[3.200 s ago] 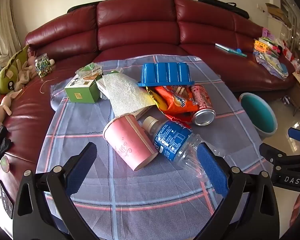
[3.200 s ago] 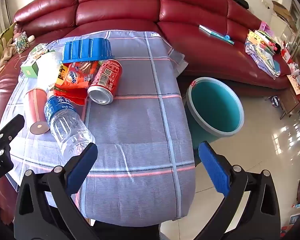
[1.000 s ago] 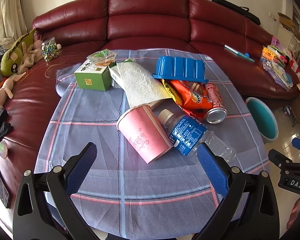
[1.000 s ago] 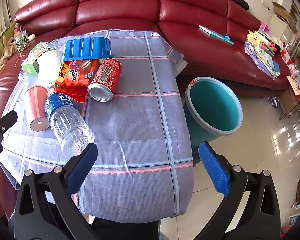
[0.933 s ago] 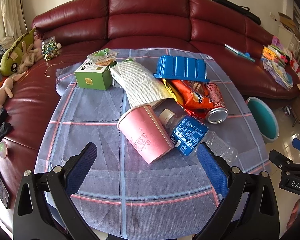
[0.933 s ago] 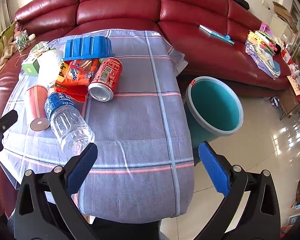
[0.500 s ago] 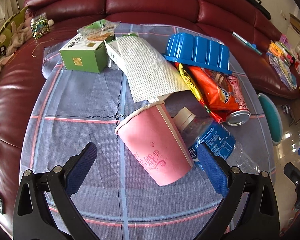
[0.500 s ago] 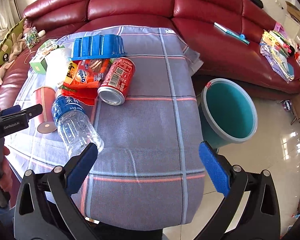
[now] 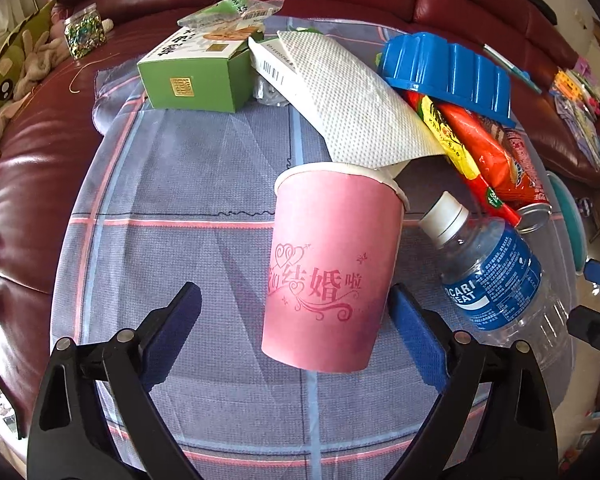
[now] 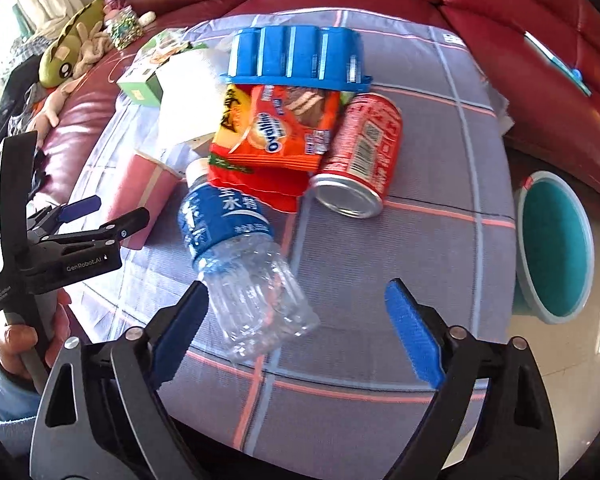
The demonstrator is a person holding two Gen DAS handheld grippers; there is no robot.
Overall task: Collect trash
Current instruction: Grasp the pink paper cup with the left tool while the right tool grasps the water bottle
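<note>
A pink paper cup [image 9: 332, 264] lies on its side on the checked cloth. Its base sits between the fingers of my left gripper [image 9: 296, 320], which is open; the right pad is near the cup's wall and the left pad stands well apart. A clear plastic bottle [image 10: 240, 264] with a blue label lies beside the cup. Its base is between the fingers of my right gripper [image 10: 296, 332], close to the left pad. The right jaws are closing, and the pads do not press on the bottle.
A red can [image 10: 360, 160], an orange snack bag [image 10: 276, 132], a blue plastic tray [image 10: 296, 56], a white paper towel [image 9: 352, 100] and a green box [image 9: 196, 76] lie behind. A teal bin [image 10: 556, 248] stands on the floor to the right. A red sofa surrounds the table.
Both grippers have come down and forward towards the table. The left now straddles the cup; the right has swung left over the bottle and its jaws have narrowed slightly.
</note>
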